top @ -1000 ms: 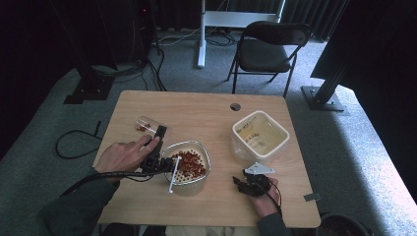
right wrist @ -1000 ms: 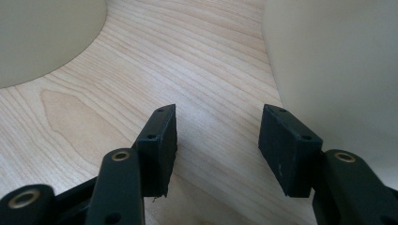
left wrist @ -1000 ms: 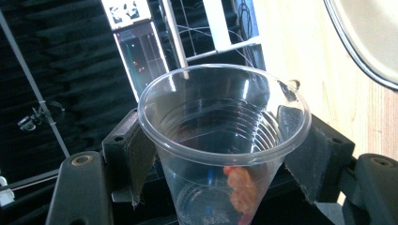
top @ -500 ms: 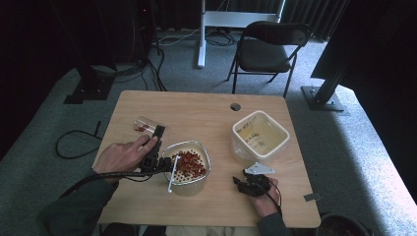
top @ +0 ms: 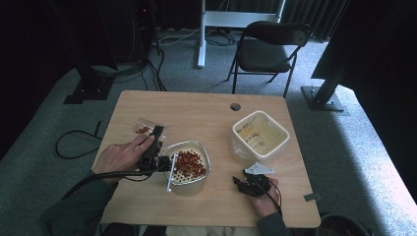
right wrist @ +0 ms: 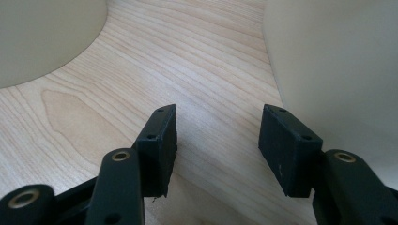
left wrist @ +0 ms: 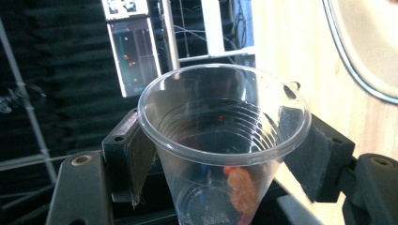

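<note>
Light wooden table (top: 196, 110) at frame centre, grey carpet, folding chair (top: 268, 49) at upper centre. Left tongs (left wrist: 220, 154) pinch a clear plastic cup (top: 146, 129), centre-left, tipped away from the colander (top: 187, 164) since a second ago. Right tongs (right wrist: 216, 140) spread, empty, lower right, unmoved beside the square tub (top: 260, 137)

Left claw (top: 156, 133) with clear cup (top: 143, 127) drawn slightly away from the strainer bowl (top: 189, 167)

We hold our right tool (right wrist: 216, 140) spread and empty above the wooden bench (right wrist: 187, 61), between two pale containers.
</note>
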`<state>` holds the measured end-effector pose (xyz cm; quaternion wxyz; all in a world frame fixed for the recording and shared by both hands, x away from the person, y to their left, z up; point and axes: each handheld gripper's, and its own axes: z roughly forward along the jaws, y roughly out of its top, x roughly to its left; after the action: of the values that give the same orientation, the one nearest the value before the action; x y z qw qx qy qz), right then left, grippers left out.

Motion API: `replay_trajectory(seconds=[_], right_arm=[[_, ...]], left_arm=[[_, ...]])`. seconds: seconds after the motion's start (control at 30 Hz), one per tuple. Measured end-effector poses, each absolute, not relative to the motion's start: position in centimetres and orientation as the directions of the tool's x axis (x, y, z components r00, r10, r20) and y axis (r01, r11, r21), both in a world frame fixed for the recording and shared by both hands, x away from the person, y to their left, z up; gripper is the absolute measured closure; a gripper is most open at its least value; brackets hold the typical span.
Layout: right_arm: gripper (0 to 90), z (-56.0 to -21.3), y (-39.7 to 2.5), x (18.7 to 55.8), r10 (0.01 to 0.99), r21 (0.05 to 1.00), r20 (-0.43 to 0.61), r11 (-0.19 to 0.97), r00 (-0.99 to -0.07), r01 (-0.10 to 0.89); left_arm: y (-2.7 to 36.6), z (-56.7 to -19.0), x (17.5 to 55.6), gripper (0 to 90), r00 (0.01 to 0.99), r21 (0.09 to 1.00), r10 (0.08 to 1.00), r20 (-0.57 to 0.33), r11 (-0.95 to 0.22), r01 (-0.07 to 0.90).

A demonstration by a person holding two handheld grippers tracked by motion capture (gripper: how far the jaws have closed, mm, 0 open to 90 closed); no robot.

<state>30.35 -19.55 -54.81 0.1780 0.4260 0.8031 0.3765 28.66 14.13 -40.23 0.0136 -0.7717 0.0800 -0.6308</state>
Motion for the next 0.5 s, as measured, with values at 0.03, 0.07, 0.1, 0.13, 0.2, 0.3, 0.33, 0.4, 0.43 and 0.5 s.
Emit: replay_trajectory(seconds=[0.03, 0.07, 0.1, 0.13, 0.2, 0.3, 0.33, 0.4, 0.43, 0.5], right_arm=[[46.4, -54.8, -19.6, 30.4, 0.818, 0.757, 0.036, 0.353, -0.573, 0.551], [46.4, -54.8, -19.6, 30.4, 0.819, 0.757, 0.037, 0.352, -0.573, 0.551], [46.4, -54.8, -19.6, 30.4, 0.818, 0.757, 0.035, 0.353, -0.573, 0.55], [46.3, -54.8, -19.5, 30.4, 0.819, 0.757, 0.036, 0.352, -0.573, 0.55], [46.4, -54.8, -19.6, 30.4, 0.819, 0.757, 0.037, 0.351, -0.573, 0.55], [46.4, -54.8, -19.6, 30.4, 0.818, 0.758, 0.036, 0.352, -0.574, 0.55], [46.4, -54.8, -19.6, 30.4, 0.819, 0.757, 0.038, 0.351, -0.573, 0.551], [46.4, -54.8, -19.6, 30.4, 0.818, 0.758, 0.036, 0.351, -0.574, 0.55], [46.4, -54.8, -19.6, 30.4, 0.818, 0.757, 0.038, 0.351, -0.573, 0.551], [46.4, -54.8, -19.6, 30.4, 0.819, 0.757, 0.038, 0.351, -0.573, 0.551]], left_arm=[[14.2, -40.2, 28.7, 30.8, 0.197, -0.1, -0.119, 0.973, -0.99, -0.104], [14.2, -40.1, 28.7, 30.8, 0.209, -0.079, -0.101, 0.973, -0.991, -0.109], [14.3, -39.9, 28.8, 30.8, 0.224, -0.048, -0.072, 0.972, -0.992, -0.113], [14.4, -39.8, 28.8, 30.8, 0.238, -0.006, -0.034, 0.971, -0.993, -0.115], [14.7, -39.5, 29.0, 30.8, 0.274, 0.075, 0.039, 0.961, -0.99, -0.119], [15.0, -39.2, 29.4, 30.8, 0.319, 0.173, 0.129, 0.939, -0.978, -0.115], [15.1, -39.2, 29.5, 30.8, 0.331, 0.192, 0.145, 0.932, -0.975, -0.112], [15.4, -39.1, 29.8, 30.8, 0.354, 0.25, 0.2, 0.914, -0.963, -0.102], [15.6, -39.1, 30.0, 30.8, 0.368, 0.286, 0.233, 0.9, -0.953, -0.098], [15.9, -38.9, 30.3, 30.9, 0.394, 0.343, 0.284, 0.874, -0.935, -0.088]])
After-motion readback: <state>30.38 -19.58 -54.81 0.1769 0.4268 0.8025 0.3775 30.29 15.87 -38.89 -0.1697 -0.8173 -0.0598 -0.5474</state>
